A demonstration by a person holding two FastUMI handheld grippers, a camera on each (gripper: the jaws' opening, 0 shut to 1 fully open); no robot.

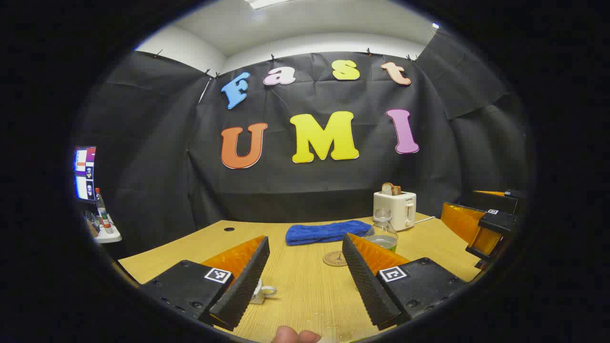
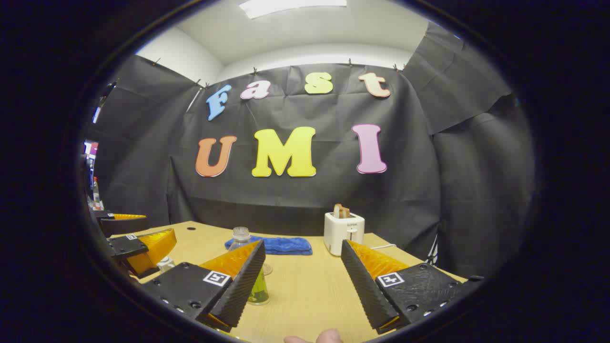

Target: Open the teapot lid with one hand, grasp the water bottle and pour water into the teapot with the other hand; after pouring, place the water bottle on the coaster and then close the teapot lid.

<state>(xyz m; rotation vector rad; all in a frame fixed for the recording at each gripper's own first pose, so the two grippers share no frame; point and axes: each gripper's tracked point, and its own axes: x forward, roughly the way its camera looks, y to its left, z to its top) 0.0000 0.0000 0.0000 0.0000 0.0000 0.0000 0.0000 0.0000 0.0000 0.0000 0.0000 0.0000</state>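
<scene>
On the tabletop (image 1: 305,286), in the left gripper view, a round coaster (image 1: 335,258) lies between the two fingers of the left gripper (image 1: 305,281), whose jaws stand wide apart with nothing between them but bare wood. Just beyond the coaster and to its right stands the bottle (image 1: 382,232), clear, uncapped, with greenish liquid low in it; its lower part is hidden behind the right finger. Behind it lies a blue towel (image 1: 326,232), and farther back a white toaster (image 1: 395,208) with bread in its slots. A small white thing with a loop handle (image 1: 263,291) peeks out beside the left finger; whether it is the teapot I cannot tell. A fingertip (image 1: 290,336) shows at the bottom edge. At the far right the right gripper (image 1: 481,228) hangs above the tabletop's edge. Off to the left a screen (image 1: 85,172) glows above a small shelf with another bottle on it.

In the right gripper view, the right gripper (image 2: 302,281) has its jaws wide apart too, holding nothing. The bottle (image 2: 248,267) stands upright on the tabletop (image 2: 310,290), partly hidden by the left finger, not gripped. The towel (image 2: 276,245) lies behind it, and the toaster (image 2: 344,232) is to the right of the towel. At the left the left gripper (image 2: 143,243) is seen, with something small and pale just beside it.
</scene>
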